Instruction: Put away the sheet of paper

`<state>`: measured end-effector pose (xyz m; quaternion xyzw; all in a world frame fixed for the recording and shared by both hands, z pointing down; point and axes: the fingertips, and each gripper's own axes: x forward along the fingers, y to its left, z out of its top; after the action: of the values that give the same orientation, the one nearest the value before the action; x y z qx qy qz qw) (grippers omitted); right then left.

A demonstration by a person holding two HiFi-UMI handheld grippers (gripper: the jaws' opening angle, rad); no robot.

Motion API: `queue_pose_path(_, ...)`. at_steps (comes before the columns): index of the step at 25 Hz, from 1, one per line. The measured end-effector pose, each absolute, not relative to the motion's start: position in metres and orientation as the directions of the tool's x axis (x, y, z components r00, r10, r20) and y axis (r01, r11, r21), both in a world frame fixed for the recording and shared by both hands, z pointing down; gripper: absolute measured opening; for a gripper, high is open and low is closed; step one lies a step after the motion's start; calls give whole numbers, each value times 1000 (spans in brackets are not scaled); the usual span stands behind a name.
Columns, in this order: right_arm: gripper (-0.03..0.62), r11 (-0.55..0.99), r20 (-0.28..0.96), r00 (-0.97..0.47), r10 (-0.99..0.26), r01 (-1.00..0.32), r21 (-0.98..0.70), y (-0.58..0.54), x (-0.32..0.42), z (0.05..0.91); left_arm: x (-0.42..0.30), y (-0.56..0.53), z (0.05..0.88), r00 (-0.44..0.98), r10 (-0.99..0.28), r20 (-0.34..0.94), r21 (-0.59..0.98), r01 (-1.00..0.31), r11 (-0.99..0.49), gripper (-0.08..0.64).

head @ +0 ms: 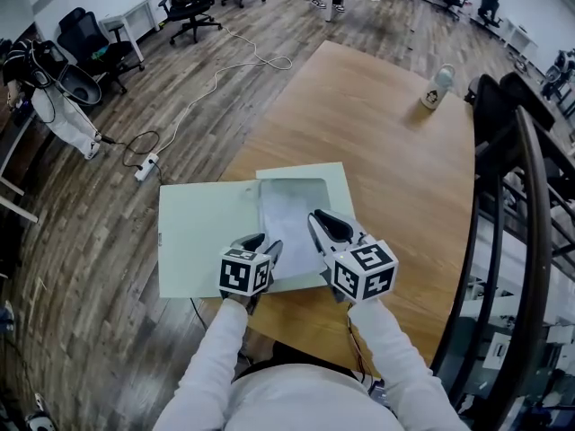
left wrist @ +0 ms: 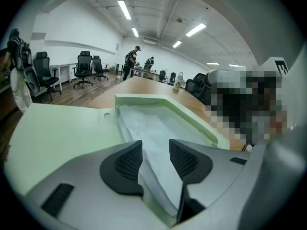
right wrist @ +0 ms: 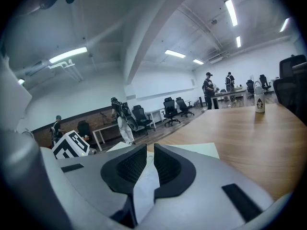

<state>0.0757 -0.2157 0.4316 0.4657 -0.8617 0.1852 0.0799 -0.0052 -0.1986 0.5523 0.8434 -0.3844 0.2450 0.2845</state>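
Note:
A pale green folder lies open on the wooden table, near its front left edge. The white sheet of paper rests inside the folder's right half. My left gripper hovers just over the sheet's near left edge, open, with the paper showing below the gap and nothing pinched between its fingers. My right gripper is at the sheet's near right edge. In the right gripper view its jaws stand almost together, with a strip of the white paper caught between them.
A small white bottle stands at the table's far right. Black office chairs and a power cable are on the floor to the left. A dark chair and railing run along the table's right side. People stand far off.

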Motion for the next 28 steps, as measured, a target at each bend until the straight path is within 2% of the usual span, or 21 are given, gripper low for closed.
queue_pose_path(4, 74, 496, 308, -549, -777, -835, -238, -212, 73, 429, -10, -204, 535, 584, -552, 596, 262, -791, -554, 182)
queue_pose_path(17, 74, 461, 300, -508, -807, -861, -218, -197, 81, 419, -34, -213, 462, 558, -730, 395, 154, -823, -546, 95)
queue_pose_path(28, 74, 427, 287, -471, -834, -881, -207, -175, 90, 411, -52, -197, 424, 550, -781, 297, 113, -832, -543, 54)
